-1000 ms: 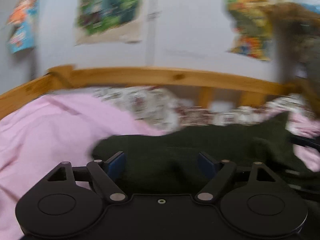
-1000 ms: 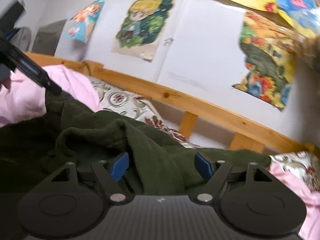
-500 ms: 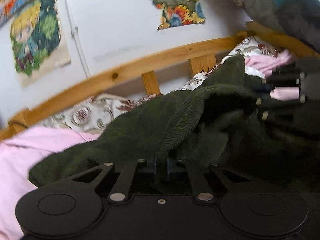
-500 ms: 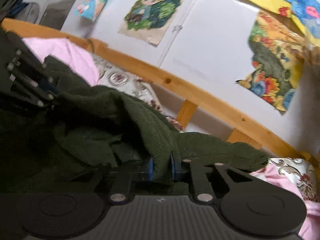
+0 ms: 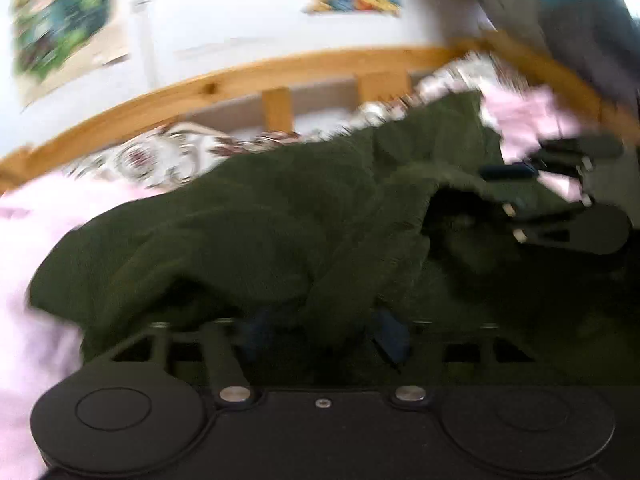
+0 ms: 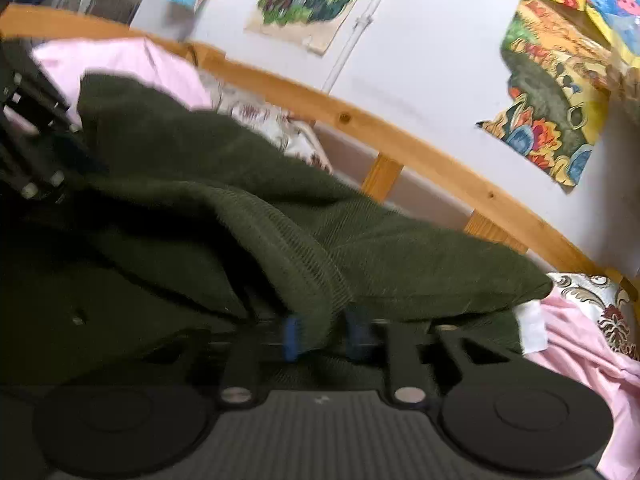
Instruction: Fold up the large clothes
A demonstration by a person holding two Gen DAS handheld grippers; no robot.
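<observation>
Blur softens the left wrist view, where the dark green sweater (image 5: 280, 216) on the pink sheet (image 5: 36, 208) drapes over the left gripper (image 5: 324, 332), its opening jaws astride a fold. The right gripper (image 6: 326, 332) likewise loosens around a ribbed fold before the wooden rail (image 6: 400, 136).

No legible text, label, brand, number or sign in either view. The wall posters (image 6: 552, 92) beyond the jaws carry cartoon artwork only; no lettering resolves.
</observation>
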